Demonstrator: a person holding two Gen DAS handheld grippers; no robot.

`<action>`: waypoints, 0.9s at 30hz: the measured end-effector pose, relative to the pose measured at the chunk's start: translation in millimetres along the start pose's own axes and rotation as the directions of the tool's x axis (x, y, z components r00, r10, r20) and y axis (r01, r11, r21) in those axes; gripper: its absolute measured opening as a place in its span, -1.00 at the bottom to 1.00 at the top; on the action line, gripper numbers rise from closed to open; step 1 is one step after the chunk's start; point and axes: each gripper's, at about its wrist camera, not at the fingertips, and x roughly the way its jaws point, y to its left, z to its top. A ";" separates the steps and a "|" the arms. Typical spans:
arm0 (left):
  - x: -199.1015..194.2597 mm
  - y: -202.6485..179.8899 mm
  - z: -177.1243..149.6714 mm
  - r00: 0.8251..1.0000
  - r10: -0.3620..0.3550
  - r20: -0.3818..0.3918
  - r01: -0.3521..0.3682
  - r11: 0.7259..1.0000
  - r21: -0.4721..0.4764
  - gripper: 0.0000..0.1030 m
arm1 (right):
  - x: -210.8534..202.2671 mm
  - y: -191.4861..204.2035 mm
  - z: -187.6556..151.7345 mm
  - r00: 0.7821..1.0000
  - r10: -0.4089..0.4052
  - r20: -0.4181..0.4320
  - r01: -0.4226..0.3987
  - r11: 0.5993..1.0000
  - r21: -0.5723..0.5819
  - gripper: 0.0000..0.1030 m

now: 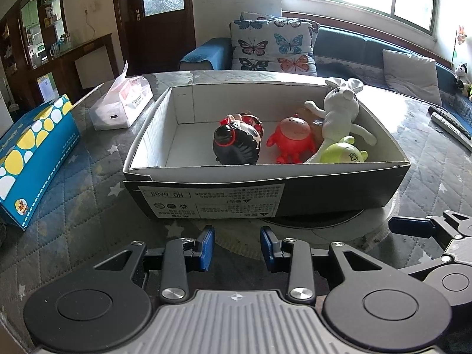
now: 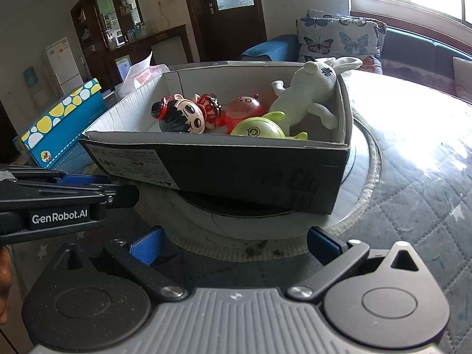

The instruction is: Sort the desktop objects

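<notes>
A black cardboard box [image 1: 265,194] with a white inside stands on the table, also in the right wrist view [image 2: 224,168]. In it lie a black-haired doll head [image 1: 236,143] [image 2: 180,116], a red round toy [image 1: 292,138] [image 2: 244,109], a green round toy [image 1: 342,153] [image 2: 256,129] and a white plush rabbit [image 1: 339,112] [image 2: 306,94]. My left gripper [image 1: 237,247] is open and empty, just in front of the box. My right gripper [image 2: 236,244] is wide open and empty, in front of the box's near corner.
A blue tissue box with yellow and white dots [image 1: 32,159] [image 2: 59,124] and a clear tissue pack [image 1: 121,103] lie left of the box. Remote controls [image 1: 448,124] lie at the right. The box sits partly on a round turntable [image 2: 265,236]. A sofa stands behind.
</notes>
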 end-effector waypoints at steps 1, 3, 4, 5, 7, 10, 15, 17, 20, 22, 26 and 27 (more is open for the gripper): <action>0.6 0.2 0.5 1.000 0.001 0.001 -0.001 1.000 0.001 -0.29 | 0.8 0.3 0.7 1.000 0.001 -0.001 -0.001 1.000 -0.001 1.00; 1.6 0.9 1.5 1.000 0.003 0.003 -0.003 1.000 0.002 -0.29 | 2.4 0.9 1.8 1.000 0.002 -0.003 -0.002 1.000 -0.002 1.00; 2.1 1.7 2.2 1.000 0.002 0.004 -0.002 1.000 0.000 -0.29 | 3.3 1.2 2.4 1.000 0.002 -0.004 -0.002 1.000 -0.003 1.00; 2.3 2.3 2.7 1.000 0.002 0.006 -0.002 1.000 -0.001 -0.29 | 4.1 1.4 3.0 1.000 0.003 -0.005 -0.003 1.000 -0.003 1.00; 2.9 3.1 3.8 1.000 0.003 0.008 -0.003 1.000 0.000 -0.29 | 5.6 1.5 4.3 1.000 0.005 -0.006 -0.005 1.000 -0.003 1.00; 3.5 3.7 5.4 1.000 0.005 0.011 -0.005 1.000 0.002 -0.30 | 6.6 2.5 6.6 1.000 0.007 -0.003 -0.007 1.000 -0.002 1.00; 4.5 4.6 7.4 1.000 0.004 0.013 -0.004 1.000 0.004 -0.30 | 8.1 3.9 9.0 1.000 0.007 -0.004 -0.007 1.000 -0.003 1.00; 5.2 5.0 8.0 1.000 0.005 0.013 -0.005 1.000 0.005 -0.30 | 9.2 4.1 9.5 1.000 0.007 -0.007 -0.007 1.000 -0.003 1.00; 5.5 4.9 8.0 1.000 0.008 0.013 -0.008 1.000 0.009 -0.30 | 10.6 4.9 10.6 1.000 0.007 -0.009 -0.007 1.000 -0.005 1.00; 6.0 4.7 8.7 1.000 0.009 0.013 -0.009 1.000 0.013 -0.30 | 11.0 5.2 11.0 1.000 0.008 -0.010 -0.008 1.000 -0.005 1.00; 6.5 4.1 10.8 1.000 0.011 0.016 -0.011 1.000 0.020 -0.30 | 11.4 5.5 11.8 1.000 0.009 -0.011 -0.010 1.000 -0.005 1.00; 6.8 3.7 11.3 1.000 0.012 0.017 -0.012 1.000 0.023 -0.30 | 11.4 5.6 12.1 1.000 0.010 -0.012 -0.010 1.000 -0.005 1.00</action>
